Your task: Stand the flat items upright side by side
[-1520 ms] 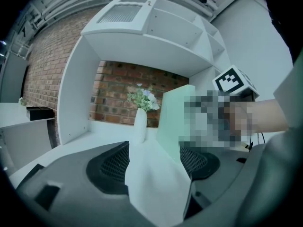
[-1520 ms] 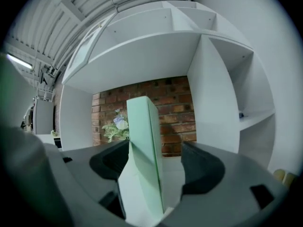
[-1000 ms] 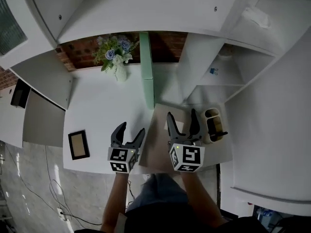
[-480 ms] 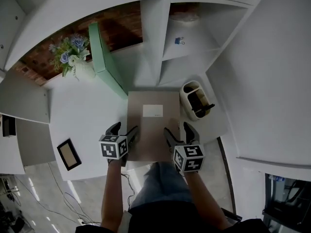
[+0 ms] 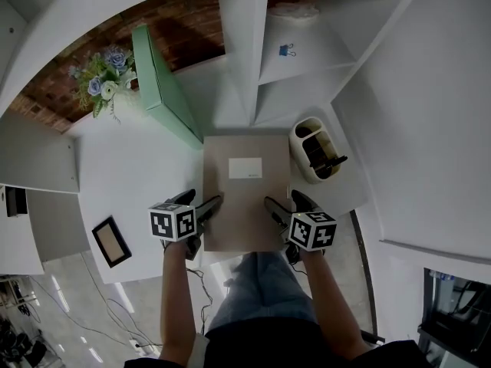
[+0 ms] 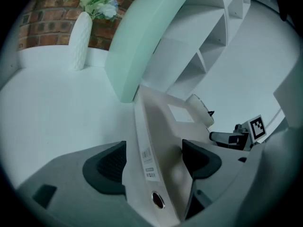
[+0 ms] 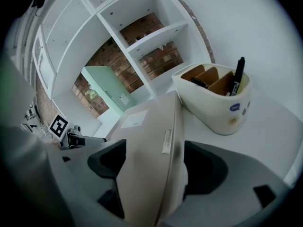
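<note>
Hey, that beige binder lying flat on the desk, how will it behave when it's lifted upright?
The beige binder is probably stiff: its cover lies flat without sagging. Its thick spine should let it stand on edge, though it may tip unless leaned beside the standing green binder. Its smooth cover might slip.

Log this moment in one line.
beige binder: flat on desk | green binder: upright | left gripper: jaws just opened wider, astride beige binder's left edge | right gripper: likewise, right edge
</note>
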`<state>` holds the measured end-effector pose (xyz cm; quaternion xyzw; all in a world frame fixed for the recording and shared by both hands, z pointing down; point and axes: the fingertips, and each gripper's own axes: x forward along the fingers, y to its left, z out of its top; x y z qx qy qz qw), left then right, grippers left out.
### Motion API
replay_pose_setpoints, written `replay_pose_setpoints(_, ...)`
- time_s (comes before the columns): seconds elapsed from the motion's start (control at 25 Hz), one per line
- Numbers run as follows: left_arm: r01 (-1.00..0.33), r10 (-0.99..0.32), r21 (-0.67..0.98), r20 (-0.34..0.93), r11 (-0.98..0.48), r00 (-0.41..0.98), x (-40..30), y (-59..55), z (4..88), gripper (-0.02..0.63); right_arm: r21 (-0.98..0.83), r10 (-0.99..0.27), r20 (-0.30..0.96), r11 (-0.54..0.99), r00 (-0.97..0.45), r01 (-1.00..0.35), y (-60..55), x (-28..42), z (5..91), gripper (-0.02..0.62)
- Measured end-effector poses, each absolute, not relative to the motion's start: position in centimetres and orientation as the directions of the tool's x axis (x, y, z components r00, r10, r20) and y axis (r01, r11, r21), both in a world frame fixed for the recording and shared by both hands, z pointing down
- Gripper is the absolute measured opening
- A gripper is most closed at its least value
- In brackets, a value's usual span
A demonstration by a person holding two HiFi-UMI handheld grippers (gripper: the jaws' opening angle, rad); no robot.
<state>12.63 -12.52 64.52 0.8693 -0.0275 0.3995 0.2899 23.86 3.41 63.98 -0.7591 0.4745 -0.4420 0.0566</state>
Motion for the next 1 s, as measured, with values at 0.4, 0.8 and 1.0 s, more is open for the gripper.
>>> replay_pose_setpoints(0.4,-0.196,0.332,0.568,0.690,-0.800,0.643,13.9,-10.1,65.2,0.344,-0.558,-0.781,0.620,-0.512,0.082,-0.653,2.5,24.1,65.2,0.376)
replay_pose_setpoints(0.8,-0.264,0.247,0.527,0.709,-0.808,0.661,14.5,-10.0,65.2,0.344,-0.526,-0.756,0.650,-0.522,0.079,-0.672,2.3,24.5,65.5,0.374)
replay_pose_setpoints(1.0,-0.273,0.199,0.511,0.690,-0.815,0.696,14.2,-9.3,64.1,0.344,-0.482,-0.762,0.639,-0.505,0.107,-0.716,2.7,24.4,63.9,0.373)
